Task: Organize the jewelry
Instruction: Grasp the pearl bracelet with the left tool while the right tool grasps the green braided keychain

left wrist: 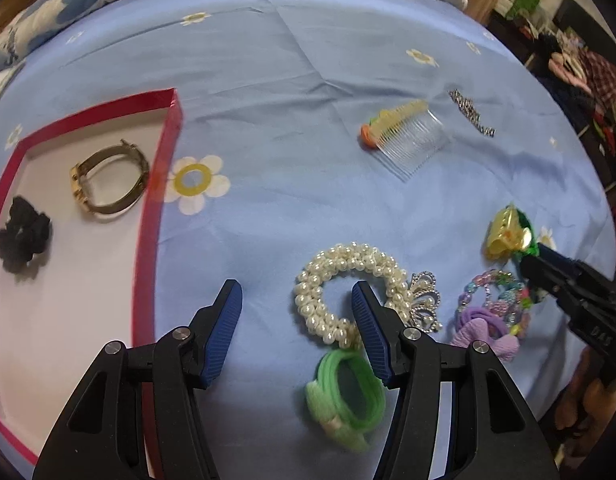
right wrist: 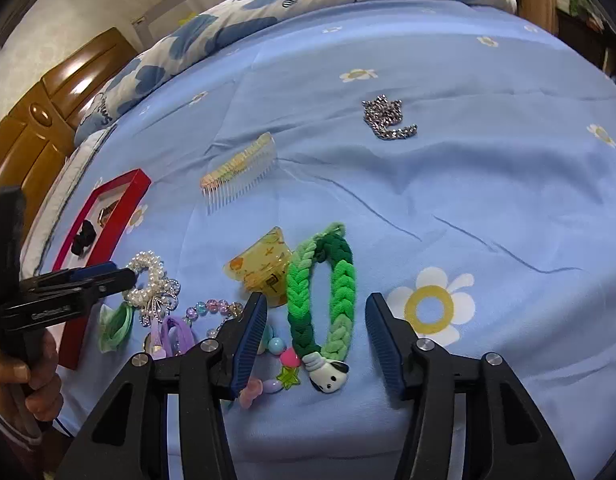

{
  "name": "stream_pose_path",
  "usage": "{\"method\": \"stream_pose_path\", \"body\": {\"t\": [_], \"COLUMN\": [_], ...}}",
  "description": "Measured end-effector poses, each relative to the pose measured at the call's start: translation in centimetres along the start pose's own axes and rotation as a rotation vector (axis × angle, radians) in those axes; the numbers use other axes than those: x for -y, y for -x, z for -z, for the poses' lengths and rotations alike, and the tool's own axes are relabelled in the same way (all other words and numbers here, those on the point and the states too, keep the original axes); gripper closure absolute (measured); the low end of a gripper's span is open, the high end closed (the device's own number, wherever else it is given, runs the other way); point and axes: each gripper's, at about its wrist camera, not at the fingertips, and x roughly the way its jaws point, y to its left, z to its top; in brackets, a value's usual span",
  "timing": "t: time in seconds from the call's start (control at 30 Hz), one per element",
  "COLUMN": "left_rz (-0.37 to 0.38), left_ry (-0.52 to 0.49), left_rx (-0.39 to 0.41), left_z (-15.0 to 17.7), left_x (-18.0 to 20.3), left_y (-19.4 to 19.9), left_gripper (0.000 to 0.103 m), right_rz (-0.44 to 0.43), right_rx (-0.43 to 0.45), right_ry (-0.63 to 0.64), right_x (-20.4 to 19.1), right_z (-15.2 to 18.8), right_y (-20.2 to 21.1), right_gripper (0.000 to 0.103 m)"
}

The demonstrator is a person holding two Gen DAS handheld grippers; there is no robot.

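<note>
Surface is a bed with a blue daisy-print sheet (left wrist: 308, 80).

Left edge: a shallow red-rimmed cardboard box (left wrist: 164, 152) already holds a black fabric scrunchie (left wrist: 22, 236) and a gold metal bangle (left wrist: 108, 180).

Near edge, centre: the left tongs (left wrist: 296, 300) stand released, holding nothing. Their right finger overlaps the white pearl-bead scrunchie (left wrist: 340, 280); the left finger is over bare sheet. A light green elastic hair tie (left wrist: 344, 396) lies just below, a silver rhinestone crown charm (left wrist: 426, 300) touches the pearls.

Further right: the right tongs (right wrist: 314, 316) are also released and empty, straddling the green braided hair loop with a white puppy charm (right wrist: 324, 280). A yellow translucent claw clip (right wrist: 264, 268) and a pastel bead bracelet (right wrist: 220, 308) lie just beside.

Risks, as judged: items crowd together, so either closure could snag a neighbour, such as the crown charm or bead bracelet. Pearls may slip from ribbed pads. Soft bedding may yield under pressure and pinch into the grip.
</note>
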Motion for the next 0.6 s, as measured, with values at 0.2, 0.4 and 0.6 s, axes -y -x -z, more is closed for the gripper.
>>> {"method": "stream_pose_path", "body": {"t": [0.2,0.4,0.6], "left_rz": [0.024,0.087,0.121], "left_ry": [-0.059,-0.044,0.007], "left_rx": [0.011,0.062,0.129], "left_z": [0.1,0.7,0.9], "left_x": [1.2,1.1,0.1], "left_y": [0.3,2.9,6.4], "left_gripper": [0.092,0.093,0.093], "right_rz": [-0.022,-0.047,-0.091], "right_rx": [0.011,0.059,0.101], "right_ry": [-0.028,-0.043,-0.031], "right_x": [0.8,0.7,-0.8], "right_z": [0.4,0.3,-0.3], "right_y": [0.8,2.8,4.6], "right_gripper": [0.081,0.082,0.082]}}
